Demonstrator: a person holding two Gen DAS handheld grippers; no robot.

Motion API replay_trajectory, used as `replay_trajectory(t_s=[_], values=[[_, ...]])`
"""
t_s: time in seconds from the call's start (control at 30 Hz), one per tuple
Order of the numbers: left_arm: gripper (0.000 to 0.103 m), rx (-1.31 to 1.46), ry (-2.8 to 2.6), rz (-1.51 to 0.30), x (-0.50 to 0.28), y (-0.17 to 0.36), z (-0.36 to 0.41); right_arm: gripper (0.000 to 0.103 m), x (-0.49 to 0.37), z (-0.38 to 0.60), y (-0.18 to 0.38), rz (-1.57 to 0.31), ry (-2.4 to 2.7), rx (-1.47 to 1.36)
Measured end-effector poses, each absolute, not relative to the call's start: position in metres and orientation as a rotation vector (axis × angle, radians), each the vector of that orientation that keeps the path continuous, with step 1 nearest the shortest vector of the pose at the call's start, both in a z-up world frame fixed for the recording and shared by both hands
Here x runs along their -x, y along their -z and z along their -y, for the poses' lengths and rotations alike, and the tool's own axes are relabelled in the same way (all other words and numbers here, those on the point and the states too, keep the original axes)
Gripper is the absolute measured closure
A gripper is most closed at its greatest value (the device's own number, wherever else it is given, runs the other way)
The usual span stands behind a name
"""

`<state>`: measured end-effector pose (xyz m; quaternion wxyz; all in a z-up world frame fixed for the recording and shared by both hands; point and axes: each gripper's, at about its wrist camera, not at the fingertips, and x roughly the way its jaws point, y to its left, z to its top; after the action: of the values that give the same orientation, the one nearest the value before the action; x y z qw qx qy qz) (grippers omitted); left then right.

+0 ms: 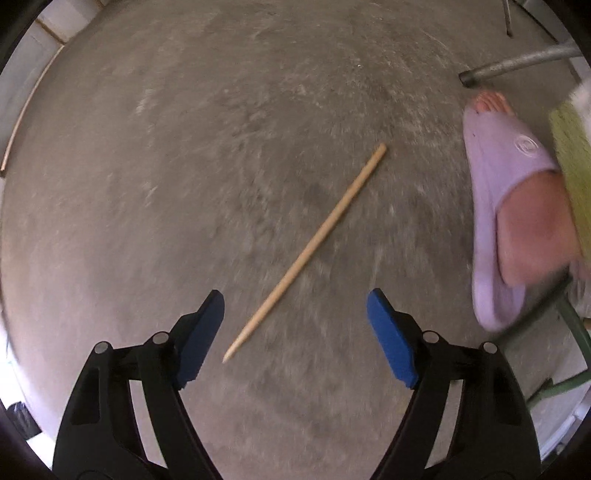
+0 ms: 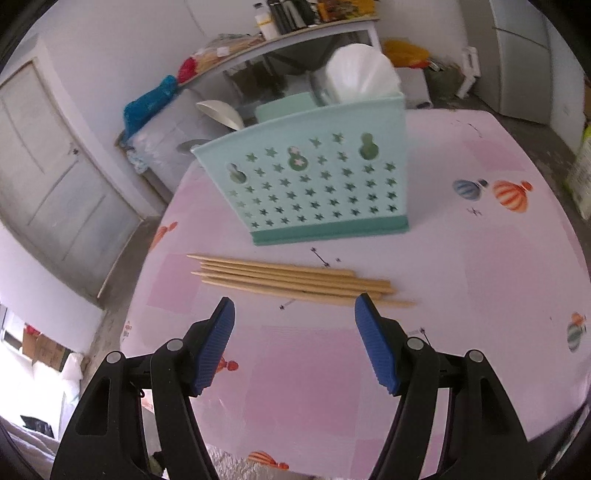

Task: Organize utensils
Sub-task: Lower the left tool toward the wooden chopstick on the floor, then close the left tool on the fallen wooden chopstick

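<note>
In the left wrist view a single wooden chopstick (image 1: 306,252) lies diagonally on the concrete floor (image 1: 221,147). My left gripper (image 1: 295,306) hangs above its pointed end, jaws wide apart and touching nothing. In the right wrist view several wooden chopsticks (image 2: 295,280) lie in a loose bundle on the pink table (image 2: 480,277), just in front of a mint-green utensil holder (image 2: 314,184) with star cut-outs. White spoons (image 2: 360,74) stick up out of the holder. My right gripper (image 2: 295,314) stands open just short of the bundle, empty.
A person's foot in a lilac slipper (image 1: 506,206) stands on the floor to the right of the chopstick, beside a metal leg (image 1: 517,66) and a green frame (image 1: 569,332). Behind the table are a cluttered shelf (image 2: 295,33) and a door (image 2: 55,177) at the left.
</note>
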<state>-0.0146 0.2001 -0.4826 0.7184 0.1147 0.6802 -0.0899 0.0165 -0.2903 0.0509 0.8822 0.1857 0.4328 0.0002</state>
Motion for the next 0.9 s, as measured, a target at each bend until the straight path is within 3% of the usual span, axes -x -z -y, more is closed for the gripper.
replay_trajectory(t_s=[0.3,0.43,0.77,0.9], values=[[0.041,-0.306,0.336,-1.496,-0.013,0.519,-0.19,0.037,-0.007,0.28,-0.054,-0.93,0.08,-0.365],[0.052,-0.354,0.386,-1.508,-0.015,0.535,-0.18,0.037,-0.004,0.278,-0.052,-0.946,0.101,-0.36],[0.062,-0.458,0.478,-1.466,-0.011,0.536,-0.156,0.037,-0.004,0.281,-0.029,-1.003,0.125,-0.393],[0.091,-0.475,0.494,-1.483,-0.014,0.528,-0.16,0.037,-0.003,0.285,-0.026,-1.006,0.133,-0.413]])
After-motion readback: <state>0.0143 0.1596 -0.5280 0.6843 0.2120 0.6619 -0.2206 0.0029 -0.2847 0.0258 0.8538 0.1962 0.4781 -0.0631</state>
